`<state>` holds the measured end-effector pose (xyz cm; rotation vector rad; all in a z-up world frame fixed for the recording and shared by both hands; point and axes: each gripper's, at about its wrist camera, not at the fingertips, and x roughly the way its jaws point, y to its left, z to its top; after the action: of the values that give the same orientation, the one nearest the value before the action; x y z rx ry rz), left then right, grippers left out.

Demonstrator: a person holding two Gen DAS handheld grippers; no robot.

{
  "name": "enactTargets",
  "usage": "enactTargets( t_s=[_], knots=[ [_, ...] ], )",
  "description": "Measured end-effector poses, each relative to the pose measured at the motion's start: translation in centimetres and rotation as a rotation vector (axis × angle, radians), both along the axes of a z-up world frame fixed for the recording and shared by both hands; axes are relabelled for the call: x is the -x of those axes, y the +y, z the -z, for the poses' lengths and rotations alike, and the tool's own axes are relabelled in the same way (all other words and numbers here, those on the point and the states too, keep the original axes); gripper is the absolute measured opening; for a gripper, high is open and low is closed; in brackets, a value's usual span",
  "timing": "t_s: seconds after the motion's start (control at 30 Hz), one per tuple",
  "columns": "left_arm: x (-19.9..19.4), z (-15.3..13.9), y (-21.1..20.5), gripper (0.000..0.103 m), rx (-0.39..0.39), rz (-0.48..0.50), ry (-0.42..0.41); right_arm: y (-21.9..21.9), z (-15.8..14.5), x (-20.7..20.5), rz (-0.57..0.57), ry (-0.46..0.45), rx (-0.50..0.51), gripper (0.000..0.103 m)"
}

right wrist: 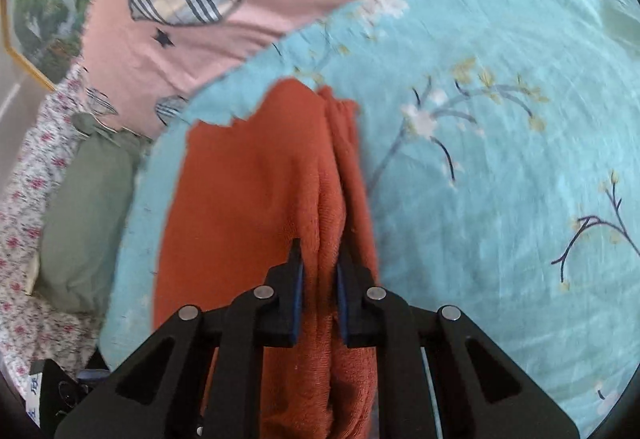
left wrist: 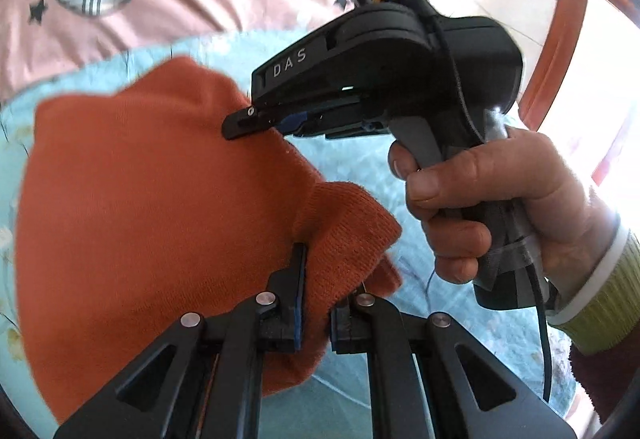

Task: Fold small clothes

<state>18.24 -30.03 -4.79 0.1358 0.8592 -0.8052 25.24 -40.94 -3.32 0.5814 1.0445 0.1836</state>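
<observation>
The left gripper [left wrist: 316, 295] clenches the ribbed hem of the orange garment [left wrist: 140, 199], which spreads toward 10 o'clock over the blue floral sheet [left wrist: 360, 167]. At 1 o'clock, the right gripper [right wrist: 319, 279] pinches another bunched fold.

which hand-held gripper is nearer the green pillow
Right, as far as the views show. The green pillow lies just left of the right hand-held gripper. The left hand-held gripper, clamped on the orange garment, never shows it.
</observation>
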Motion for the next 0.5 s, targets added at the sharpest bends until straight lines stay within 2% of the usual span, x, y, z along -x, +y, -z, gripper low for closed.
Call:
enactTargets(
  t_s=[0.13, 0.27, 0.33, 0.43, 0.47, 0.5],
  knots=[
    [0.0, 0.2, 1.5, 0.017, 0.015, 0.007, 0.047, -0.3, 0.1, 0.7, 0.038, -0.006, -0.010, 0.016],
    [1.2, -0.9, 5.0, 0.037, 0.054, -0.004, 0.079, -0.6, -1.3, 2.4, 0.081, -0.031, -0.008, 0.022],
    [2.1, -1.4, 6.6, 0.044, 0.067, -0.026, 0.084, -0.9, -1.8, 3.6, 0.102, -0.050, -0.043, 0.027],
    [2.5, -2.2, 9.9, 0.052, 0.086, -0.094, 0.088, -0.9, -1.8, 4.8, 0.108, -0.056, -0.095, 0.048],
    [2.3, -2.5, 11.3, 0.058, 0.086, -0.139, 0.084, -0.9, -1.8, 5.0, 0.106, -0.053, -0.104, 0.055],
    [2.3, -2.6, 12.3, 0.066, 0.081, -0.173, 0.075, -0.8, -1.6, 5.3, 0.100, -0.045, -0.110, 0.057]
  ],
)
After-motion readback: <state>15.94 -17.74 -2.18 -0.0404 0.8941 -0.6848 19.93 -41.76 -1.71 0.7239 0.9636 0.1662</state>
